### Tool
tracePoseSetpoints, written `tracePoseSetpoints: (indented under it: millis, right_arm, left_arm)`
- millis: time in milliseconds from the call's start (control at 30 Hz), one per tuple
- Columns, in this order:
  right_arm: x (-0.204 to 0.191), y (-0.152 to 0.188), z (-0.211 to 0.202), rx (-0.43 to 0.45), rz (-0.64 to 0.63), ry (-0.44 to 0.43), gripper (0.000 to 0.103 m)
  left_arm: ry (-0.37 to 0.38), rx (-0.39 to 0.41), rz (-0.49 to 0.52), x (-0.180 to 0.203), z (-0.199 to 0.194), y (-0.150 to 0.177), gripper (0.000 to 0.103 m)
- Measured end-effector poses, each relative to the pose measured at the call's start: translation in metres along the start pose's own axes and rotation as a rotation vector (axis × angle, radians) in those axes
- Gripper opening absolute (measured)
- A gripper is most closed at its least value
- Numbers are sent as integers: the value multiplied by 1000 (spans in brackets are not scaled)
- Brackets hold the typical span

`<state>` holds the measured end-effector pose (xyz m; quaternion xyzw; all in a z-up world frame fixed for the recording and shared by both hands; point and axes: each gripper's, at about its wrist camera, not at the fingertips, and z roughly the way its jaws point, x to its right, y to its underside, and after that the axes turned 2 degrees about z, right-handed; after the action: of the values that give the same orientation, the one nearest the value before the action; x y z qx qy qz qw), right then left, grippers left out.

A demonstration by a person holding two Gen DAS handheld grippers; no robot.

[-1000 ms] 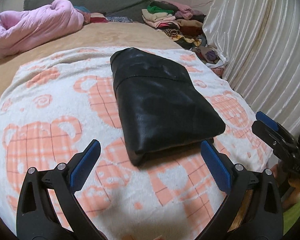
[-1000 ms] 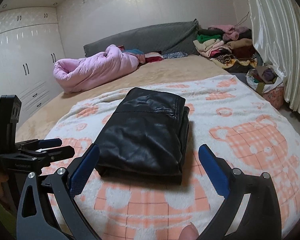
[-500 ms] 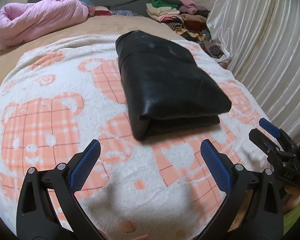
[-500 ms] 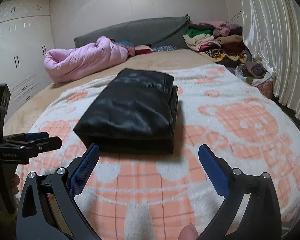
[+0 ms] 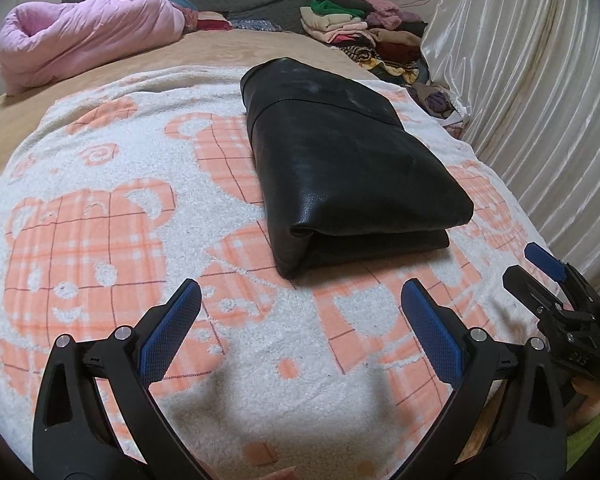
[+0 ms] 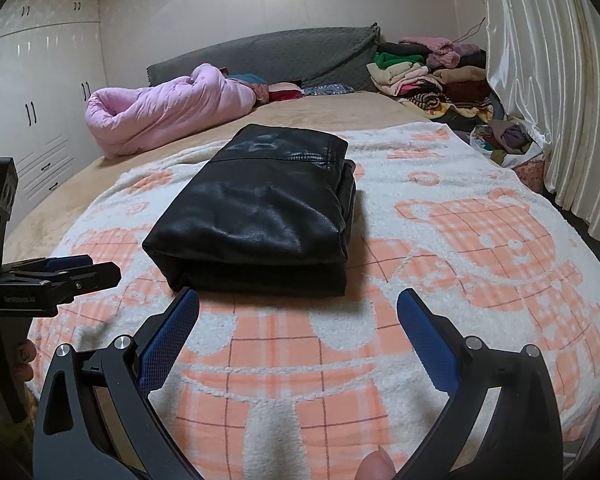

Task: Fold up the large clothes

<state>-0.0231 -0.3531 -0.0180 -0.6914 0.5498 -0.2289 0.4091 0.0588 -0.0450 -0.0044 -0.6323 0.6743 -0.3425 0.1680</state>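
Note:
A black leather garment (image 5: 348, 160) lies folded into a thick rectangle on a white and orange bear-print blanket (image 5: 100, 220); it also shows in the right wrist view (image 6: 260, 208). My left gripper (image 5: 300, 300) is open and empty, hovering over the blanket just short of the bundle's near edge. My right gripper (image 6: 298, 304) is open and empty, close to the bundle's near edge. Each gripper shows at the side of the other's view: the right one (image 5: 540, 272) and the left one (image 6: 72, 268).
A rolled pink quilt (image 6: 168, 108) lies at the bed's far left. A pile of folded clothes (image 6: 428, 76) sits at the far right by a grey headboard (image 6: 268, 52). A white curtain (image 5: 540, 80) hangs along the right side. White wardrobes (image 6: 40, 100) stand to the left.
Both grippers have drawn back from the folded garment and dropped lower toward the blanket, so the bundle sits farther ahead. Both stayed open. The garment has not moved.

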Motion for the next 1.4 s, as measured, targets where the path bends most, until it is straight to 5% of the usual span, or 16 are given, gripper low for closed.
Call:
tracePoseSetpoints:
  millis: [1400]
  right_arm:
    - [-2, 0, -2, -5, -5, 11, 99]
  left_arm:
    - [-31, 5, 8, -2, -2, 1, 94]
